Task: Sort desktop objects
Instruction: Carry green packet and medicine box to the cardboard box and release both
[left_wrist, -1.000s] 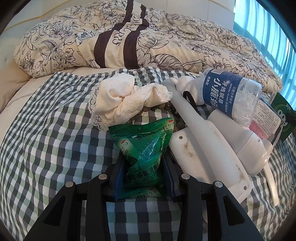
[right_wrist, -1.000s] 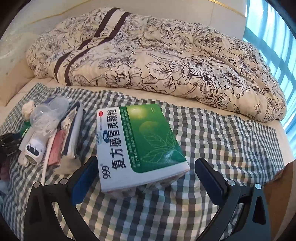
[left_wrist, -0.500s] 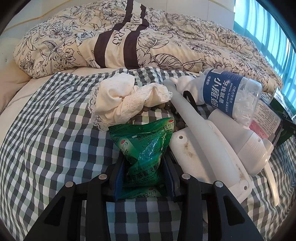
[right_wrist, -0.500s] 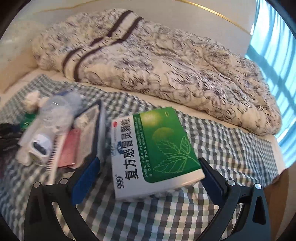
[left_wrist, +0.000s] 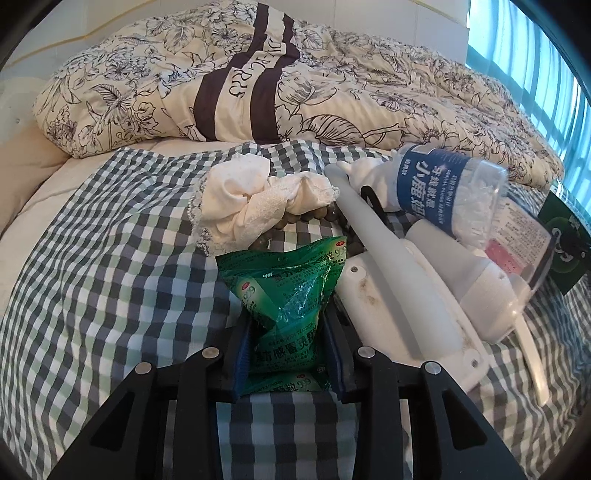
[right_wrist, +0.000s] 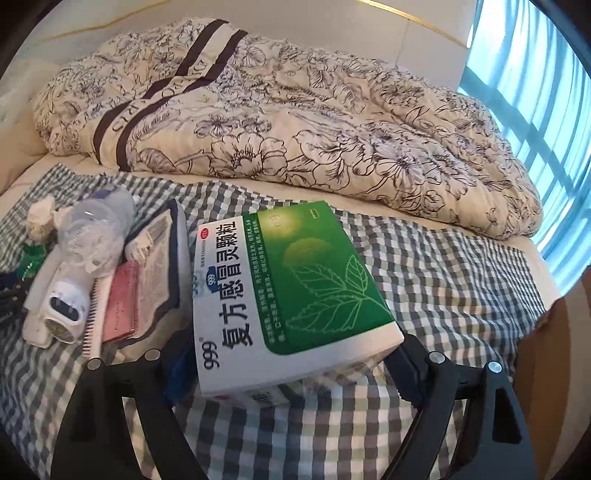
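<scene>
Green medicine sachets (left_wrist: 286, 310) sit crumpled between the fingers of the left claw (left_wrist: 286, 356), pinched tight on the checked cloth (left_wrist: 110, 295) of the bed, just left of a white handheld appliance (left_wrist: 391, 295); the green-and-white medicine box (right_wrist: 291, 295) fills the right claw (right_wrist: 291, 373), whose fingers press its two sides; a second ago that claw stood wide apart from the box; the left grip is unchanged.

Sachet (left_wrist: 291, 306) lower centre, cloth (left_wrist: 258, 199) above it, bottle (left_wrist: 443, 192) upper right, box (right_wrist: 291, 295) centre, quilt (right_wrist: 295, 122) behind
</scene>
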